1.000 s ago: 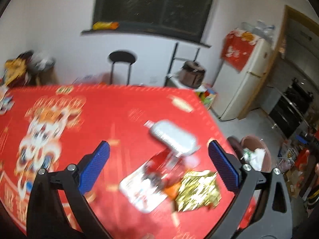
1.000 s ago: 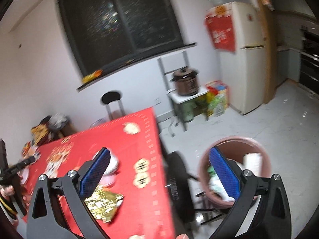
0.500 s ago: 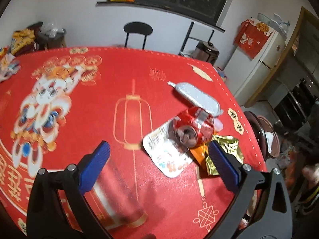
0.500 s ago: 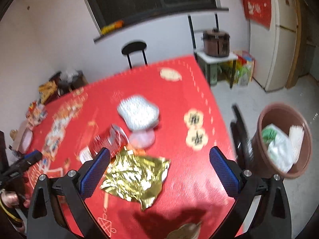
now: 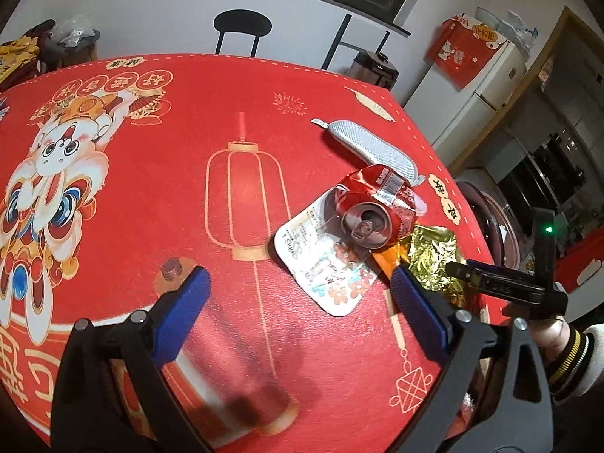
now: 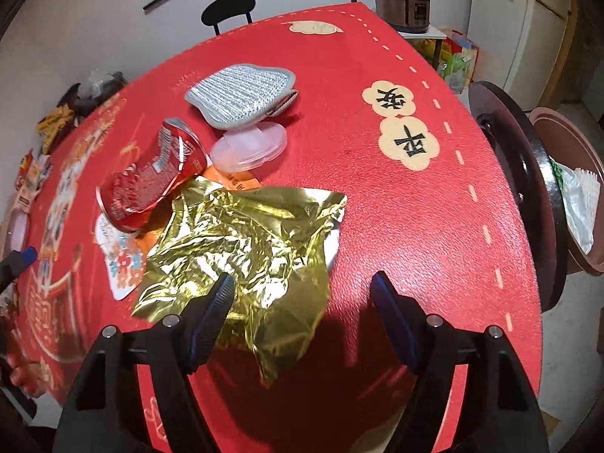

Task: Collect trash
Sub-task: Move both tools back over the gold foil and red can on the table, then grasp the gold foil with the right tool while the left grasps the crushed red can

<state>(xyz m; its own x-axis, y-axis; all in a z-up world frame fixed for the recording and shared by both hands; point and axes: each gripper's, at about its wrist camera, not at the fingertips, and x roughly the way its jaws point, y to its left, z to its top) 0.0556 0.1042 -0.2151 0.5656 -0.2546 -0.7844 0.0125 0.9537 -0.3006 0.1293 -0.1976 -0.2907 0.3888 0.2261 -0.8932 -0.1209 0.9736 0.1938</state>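
A pile of trash lies on the red tablecloth (image 5: 234,158): a crushed red can (image 5: 372,207) (image 6: 151,185), a white printed lid (image 5: 324,260) (image 6: 120,264), crumpled gold foil (image 6: 245,249) (image 5: 434,256), an orange wrapper (image 6: 234,181), a clear plastic lid (image 6: 249,147) and a silver pouch (image 5: 370,147) (image 6: 241,94). My left gripper (image 5: 298,302) is open, just above the table, near the white lid. My right gripper (image 6: 302,305) is open over the near edge of the gold foil.
A brown bin (image 6: 570,188) holding white and green trash stands on the floor right of the table, behind a dark chair back (image 6: 528,204). A stool (image 5: 241,26), a cooker (image 6: 404,0) and a fridge (image 5: 475,75) stand beyond the table.
Both grippers have come down and forward over the table toward the trash pile. The right one swung from the bin side to the gold foil. Both stay open.
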